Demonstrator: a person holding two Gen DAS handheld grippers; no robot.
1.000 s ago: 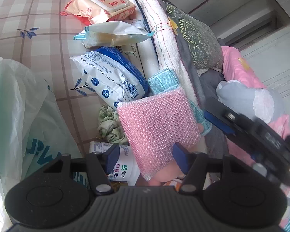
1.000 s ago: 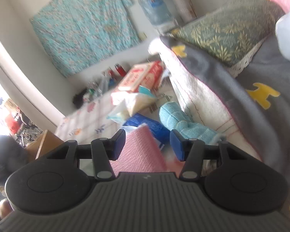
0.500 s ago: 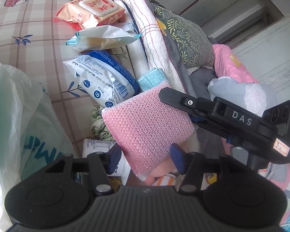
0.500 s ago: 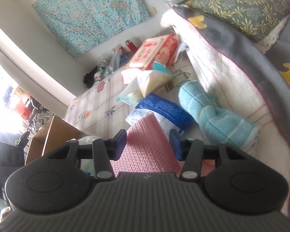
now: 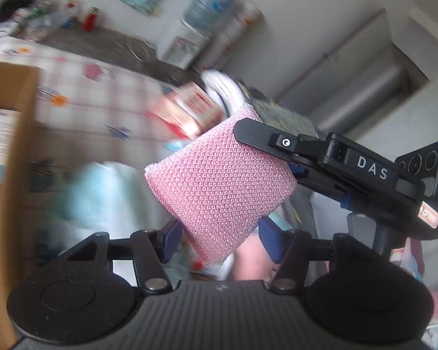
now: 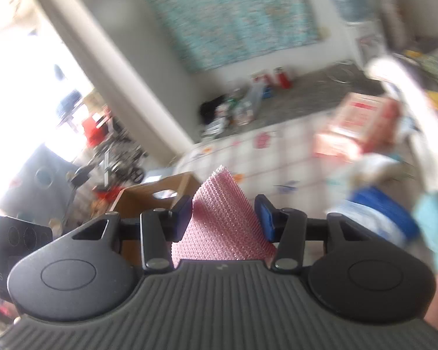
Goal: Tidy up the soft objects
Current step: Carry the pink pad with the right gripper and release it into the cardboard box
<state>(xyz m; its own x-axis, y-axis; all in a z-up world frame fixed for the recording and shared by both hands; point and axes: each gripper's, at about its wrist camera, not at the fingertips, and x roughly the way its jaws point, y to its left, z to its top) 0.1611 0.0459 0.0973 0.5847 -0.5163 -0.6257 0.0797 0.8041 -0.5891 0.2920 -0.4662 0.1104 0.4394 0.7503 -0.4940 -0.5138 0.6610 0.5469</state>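
The pink mesh sponge (image 5: 222, 186) is being carried in the air by both claws at once. It is no longer lying against the folded bedding on the bed, where it was a second ago; the wipe packs and the teal cloth that were crowding it then are now seen blurred beyond it, farther off and lower than before.

Its lower end is being pinched by the left claw (image 5: 217, 240), whose blue pads are being pressed into the sponge's sides. Its far upper corner is being gripped by the right claw (image 6: 223, 218), seen from the left wrist as a black finger laid over the sponge's top edge; in the right wrist view the sponge (image 6: 223, 221) is filling the gap between the pads. The right claw's jaws have just been closing a little further on it.

A brown cardboard box (image 6: 154, 195) is now coming into view just behind and left of the sponge, where none was visible earlier. Judged from this, the sponge is being taken off the bed (image 5: 96, 108) toward that box as its sorting place; the drop itself is not yet being made, and both grips are probably being kept until the sponge is over the box opening
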